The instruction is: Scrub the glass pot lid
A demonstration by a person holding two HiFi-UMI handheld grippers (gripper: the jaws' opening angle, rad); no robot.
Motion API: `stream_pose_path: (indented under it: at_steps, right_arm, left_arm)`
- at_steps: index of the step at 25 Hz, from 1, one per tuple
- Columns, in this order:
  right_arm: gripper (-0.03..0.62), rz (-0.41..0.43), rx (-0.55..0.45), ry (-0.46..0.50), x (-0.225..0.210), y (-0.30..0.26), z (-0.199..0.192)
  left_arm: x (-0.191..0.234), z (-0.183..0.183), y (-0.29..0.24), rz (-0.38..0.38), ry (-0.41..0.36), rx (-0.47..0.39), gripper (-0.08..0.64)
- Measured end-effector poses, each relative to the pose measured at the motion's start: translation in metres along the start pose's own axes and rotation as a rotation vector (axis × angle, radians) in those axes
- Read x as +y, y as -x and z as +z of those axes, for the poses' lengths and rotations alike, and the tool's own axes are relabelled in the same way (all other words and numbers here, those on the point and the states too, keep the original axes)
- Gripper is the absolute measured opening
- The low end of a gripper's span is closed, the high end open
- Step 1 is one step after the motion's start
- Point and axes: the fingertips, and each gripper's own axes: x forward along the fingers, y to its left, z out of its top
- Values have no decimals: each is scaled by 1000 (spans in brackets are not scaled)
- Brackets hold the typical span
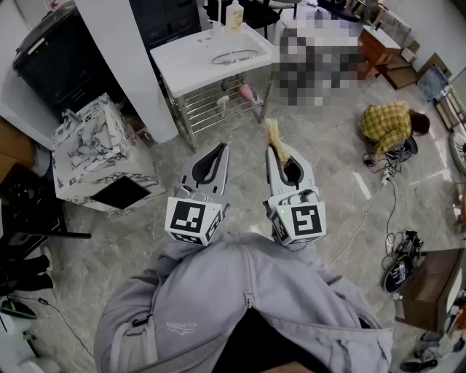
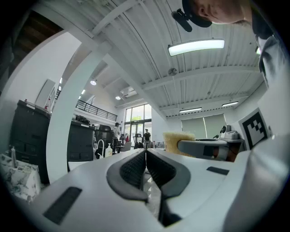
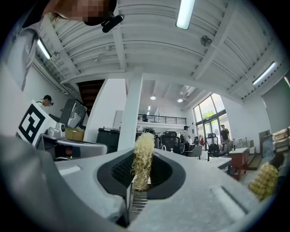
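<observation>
My right claw is clamped on a straw-coloured fibrous scrubber, whose tuft sticks out past the tips. My left claw is pressed together with nothing in it. Both point about level, side by side in front of me. What I take to be the glass pot lid lies flat on top of the white sink stand, well apart from both claws across open floor. As I judge it, the step in hand is the approach. I should walk up square to the stand, hold the scrubber firmly so the tuft does not slip, and open the left claw early. It can then pin the lid by its rim before the right one rubs; a loose glass lid would likely skate. By my count there are two claws, one scrubber, one lid, one stand and one pump bottle at its back edge.
</observation>
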Motion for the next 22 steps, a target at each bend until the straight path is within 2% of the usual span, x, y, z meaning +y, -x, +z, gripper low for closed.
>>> stream_pose_path:
  at_steps: [9,14,22]
  right_arm:
    - [40,15,22,4,-21,0,-2]
    - [40,62,-32,-31,-30,-3,-5]
    - [40,51,-19,-62,-54,-21,-17]
  left_arm:
    - [-15,-4,-15,14,0,-7,11]
    - [-20,-8,-26,29,-1,-7,11]
    - [-13,-18,-49,37,10,12,11]
